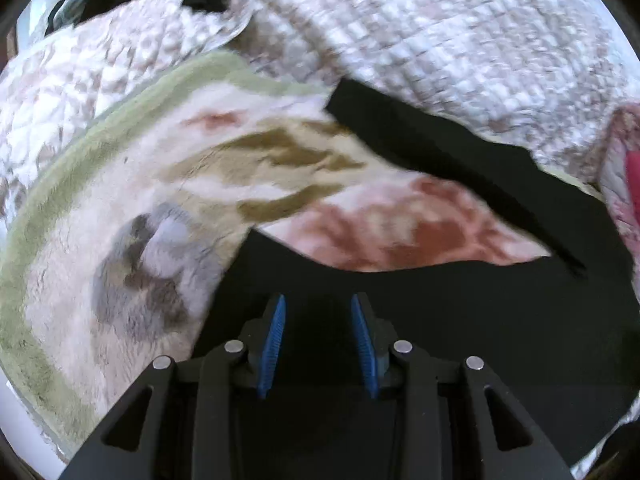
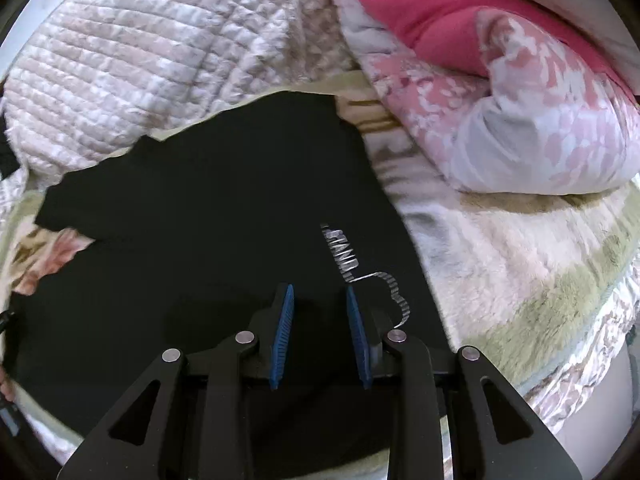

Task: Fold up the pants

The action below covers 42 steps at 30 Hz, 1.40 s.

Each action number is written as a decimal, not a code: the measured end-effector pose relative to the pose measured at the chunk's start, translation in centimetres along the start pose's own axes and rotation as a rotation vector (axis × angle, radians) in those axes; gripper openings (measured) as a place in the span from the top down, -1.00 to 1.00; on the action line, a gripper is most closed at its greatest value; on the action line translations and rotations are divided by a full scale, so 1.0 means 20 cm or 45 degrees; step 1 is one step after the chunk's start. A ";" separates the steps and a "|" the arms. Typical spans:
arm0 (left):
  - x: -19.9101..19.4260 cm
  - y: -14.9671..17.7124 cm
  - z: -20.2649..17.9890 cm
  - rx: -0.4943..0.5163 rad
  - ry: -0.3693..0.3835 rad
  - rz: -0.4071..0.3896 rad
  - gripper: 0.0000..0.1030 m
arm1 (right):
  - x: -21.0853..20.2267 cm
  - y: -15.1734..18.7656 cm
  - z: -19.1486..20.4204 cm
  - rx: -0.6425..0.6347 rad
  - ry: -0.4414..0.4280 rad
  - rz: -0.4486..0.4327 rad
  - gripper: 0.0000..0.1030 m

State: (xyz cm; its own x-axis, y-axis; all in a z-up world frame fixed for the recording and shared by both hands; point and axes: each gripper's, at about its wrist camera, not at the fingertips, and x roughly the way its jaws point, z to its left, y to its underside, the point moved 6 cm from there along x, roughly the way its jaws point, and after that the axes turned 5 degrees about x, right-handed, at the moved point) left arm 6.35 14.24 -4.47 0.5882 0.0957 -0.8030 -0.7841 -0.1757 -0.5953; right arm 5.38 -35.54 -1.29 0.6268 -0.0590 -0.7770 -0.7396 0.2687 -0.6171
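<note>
Black fabric pants [image 2: 208,240] lie spread on a fleecy floral blanket [image 1: 120,208] covering the bed.
Left gripper [image 1: 319,312] and right gripper [image 2: 320,304] hover above them, jaws parted, holding nothing.

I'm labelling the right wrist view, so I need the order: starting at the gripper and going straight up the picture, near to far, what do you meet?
right gripper → black pants → quilted pale bedspread
</note>
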 end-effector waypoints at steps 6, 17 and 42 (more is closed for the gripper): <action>-0.03 0.00 -0.02 0.039 -0.010 -0.025 0.30 | -0.08 0.00 -0.03 0.015 -0.011 -0.017 0.35; -0.24 0.09 -0.24 0.084 0.160 -0.063 0.29 | -0.17 0.17 0.32 -0.181 -0.209 0.012 0.27; -0.34 0.34 -0.60 0.279 0.255 -0.001 0.19 | -0.16 0.48 0.59 -0.424 -0.269 0.105 -0.15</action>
State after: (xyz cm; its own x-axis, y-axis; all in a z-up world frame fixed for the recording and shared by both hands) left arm -0.56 0.68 -2.74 0.5992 -0.1037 -0.7939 -0.7948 0.0422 -0.6054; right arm -0.82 -21.54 -3.15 0.5728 0.1581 -0.8043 -0.8069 -0.0640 -0.5872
